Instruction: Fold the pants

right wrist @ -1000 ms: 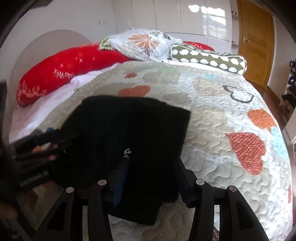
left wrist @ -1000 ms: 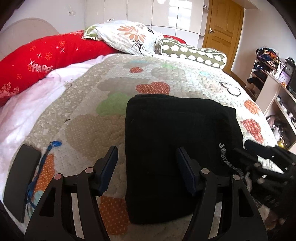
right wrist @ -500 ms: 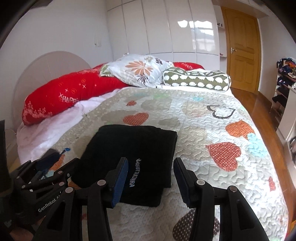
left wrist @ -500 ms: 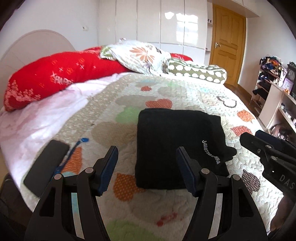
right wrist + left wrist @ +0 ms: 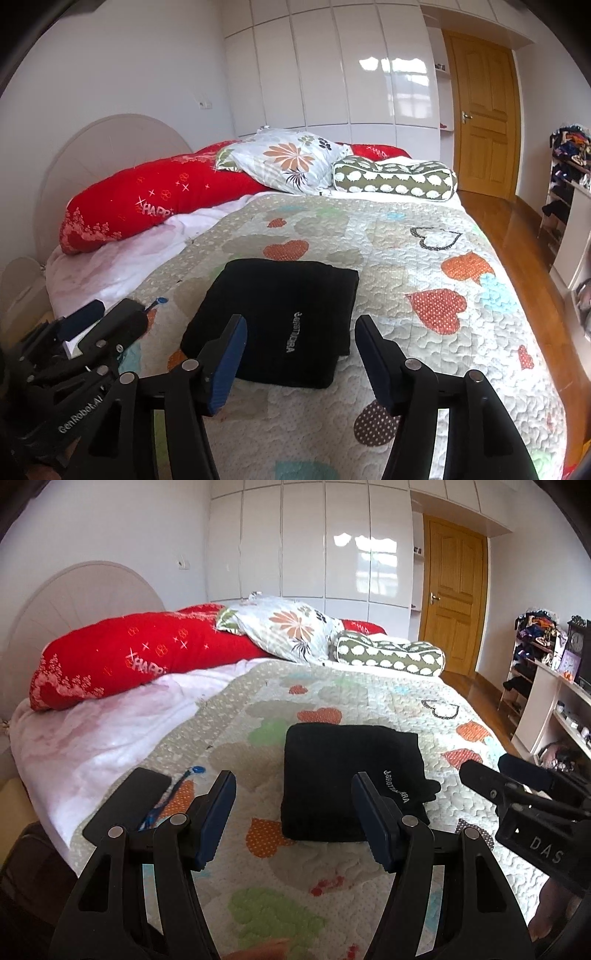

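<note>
The black pants (image 5: 343,775) (image 5: 280,314) lie folded into a flat rectangle on the heart-patterned quilt (image 5: 332,701) (image 5: 424,266), with white lettering near the front edge. My left gripper (image 5: 293,794) hangs open above the quilt, short of the pants, with nothing between its fingers. My right gripper (image 5: 299,334) hovers just in front of the pants; its jaws are opening and hold nothing. Each gripper shows in the other's view: the right gripper (image 5: 517,786) at the right edge, the left gripper (image 5: 99,325) at the lower left.
A black phone (image 5: 127,805) and a blue cord (image 5: 170,794) lie on the quilt's left front. Red bolster (image 5: 155,203), floral pillow (image 5: 284,162) and green pillow (image 5: 395,179) sit at the bed's head. Shelves (image 5: 554,686) and a wooden door (image 5: 484,110) stand to the right.
Both grippers have pulled back and risen away from the pants, which stay folded on the quilt. The right gripper's jaws have spread wider.
</note>
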